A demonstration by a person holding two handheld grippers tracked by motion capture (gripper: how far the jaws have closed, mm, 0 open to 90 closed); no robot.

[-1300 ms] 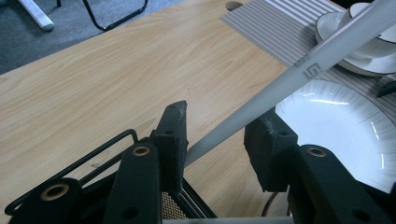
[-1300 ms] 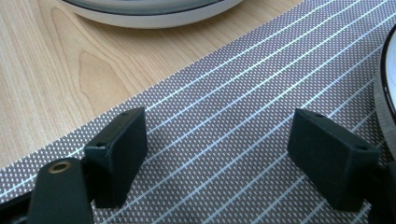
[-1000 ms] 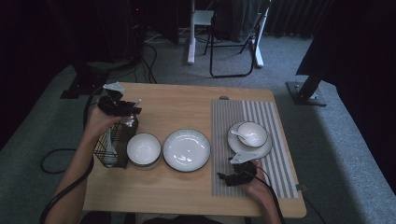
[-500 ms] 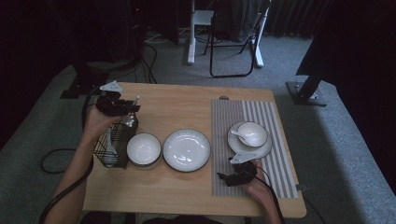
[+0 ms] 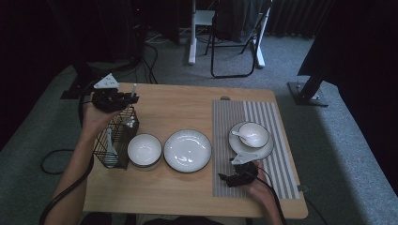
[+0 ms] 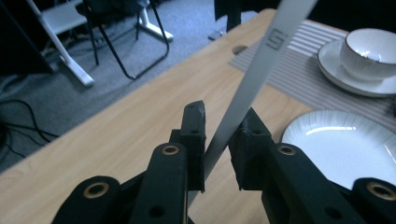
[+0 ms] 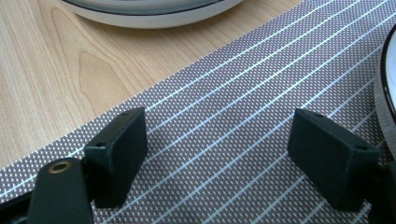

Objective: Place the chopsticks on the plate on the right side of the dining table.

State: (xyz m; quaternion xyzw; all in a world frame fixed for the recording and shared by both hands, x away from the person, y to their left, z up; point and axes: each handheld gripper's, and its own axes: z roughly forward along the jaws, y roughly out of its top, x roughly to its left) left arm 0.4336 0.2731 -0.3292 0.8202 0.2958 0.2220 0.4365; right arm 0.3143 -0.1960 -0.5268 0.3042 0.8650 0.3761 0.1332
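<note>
High view: the wooden surface (image 5: 187,101) carries a striped mat (image 5: 277,154) toward its right edge, a wire basket (image 5: 115,140) at the left edge, then a plate (image 5: 187,150) and a bowl (image 5: 144,150) between them. Above the basket's far end, the left gripper (image 5: 123,100) pinches a flat metal utensil handle (image 6: 261,65), its long axis rising steeply past the jaws, the working end hidden below. That hand is raised, wrist bent over the basket. The right gripper (image 7: 219,154) rests low on the mat's near edge, jaws spread wide, holding nothing.
</note>
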